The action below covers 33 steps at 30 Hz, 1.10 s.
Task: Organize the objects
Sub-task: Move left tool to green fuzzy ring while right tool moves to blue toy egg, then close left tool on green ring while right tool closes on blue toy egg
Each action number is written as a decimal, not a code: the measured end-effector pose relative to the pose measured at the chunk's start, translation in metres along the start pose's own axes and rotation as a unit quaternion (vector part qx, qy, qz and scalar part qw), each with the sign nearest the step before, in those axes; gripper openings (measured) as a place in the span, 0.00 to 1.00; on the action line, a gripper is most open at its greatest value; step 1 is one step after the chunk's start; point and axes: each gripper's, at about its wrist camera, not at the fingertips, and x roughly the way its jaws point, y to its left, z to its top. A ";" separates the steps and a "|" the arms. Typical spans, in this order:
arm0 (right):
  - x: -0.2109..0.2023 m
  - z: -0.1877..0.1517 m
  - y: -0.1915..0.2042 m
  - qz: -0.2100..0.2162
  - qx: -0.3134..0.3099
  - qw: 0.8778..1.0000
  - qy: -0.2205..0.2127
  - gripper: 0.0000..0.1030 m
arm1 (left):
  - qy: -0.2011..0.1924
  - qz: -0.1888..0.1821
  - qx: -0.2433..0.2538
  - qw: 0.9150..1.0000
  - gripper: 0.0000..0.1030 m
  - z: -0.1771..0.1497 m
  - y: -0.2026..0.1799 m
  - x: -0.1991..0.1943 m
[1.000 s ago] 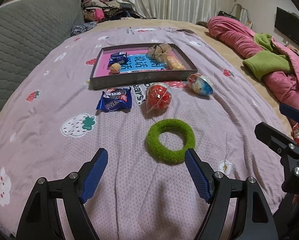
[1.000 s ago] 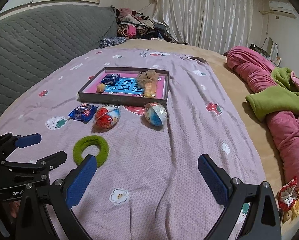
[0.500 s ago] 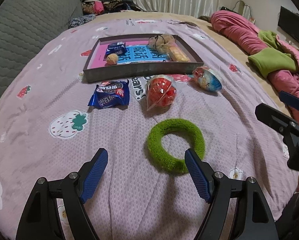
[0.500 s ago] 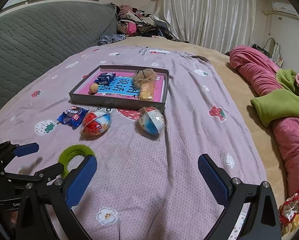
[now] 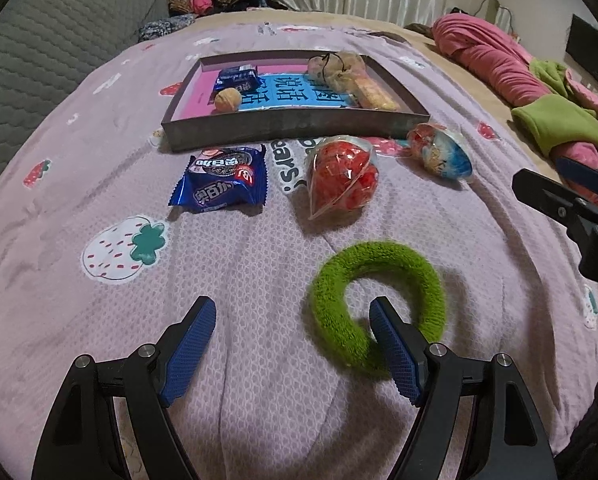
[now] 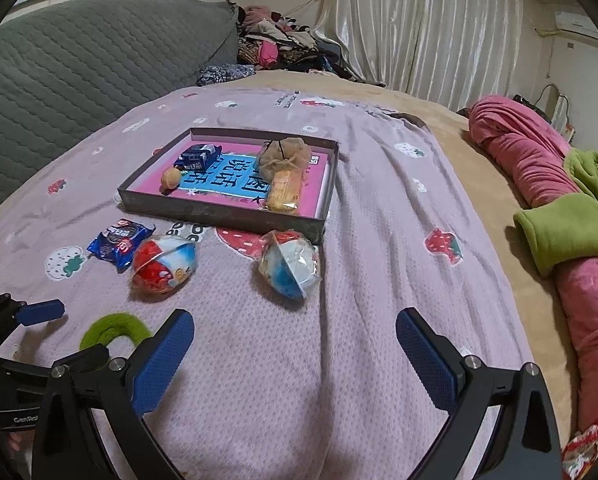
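Note:
My left gripper (image 5: 293,312) is open, low over the purple bedspread. Its right finger overlaps the near side of a fuzzy green ring (image 5: 399,256), which lies flat and mostly to the right of the gap. Beyond lie a blue cookie packet (image 5: 223,184), a red plastic egg (image 5: 343,178) and a blue-white egg (image 5: 443,152). All three sit in front of a shallow grey tray (image 5: 291,128) that holds several snacks. My right gripper (image 6: 295,320) is open and empty, a little short of the blue-white egg (image 6: 291,264).
A rolled pink blanket with a green cloth (image 6: 559,220) runs along the right side of the bed. A grey quilted backrest (image 6: 79,64) rises at the left, and a clothes pile (image 6: 275,44) lies at the far end. A snack wrapper (image 6: 579,448) sits at the near right edge.
Both grippers have come forward and lower towards the objects. The green ring now reaches the left gripper's right finger. Both pairs of jaws stay equally wide.

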 end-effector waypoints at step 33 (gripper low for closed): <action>0.111 0.022 0.007 0.012 -0.060 0.997 0.040 0.66 | 0.003 -0.025 -0.006 1.000 0.78 0.017 -0.001 0.042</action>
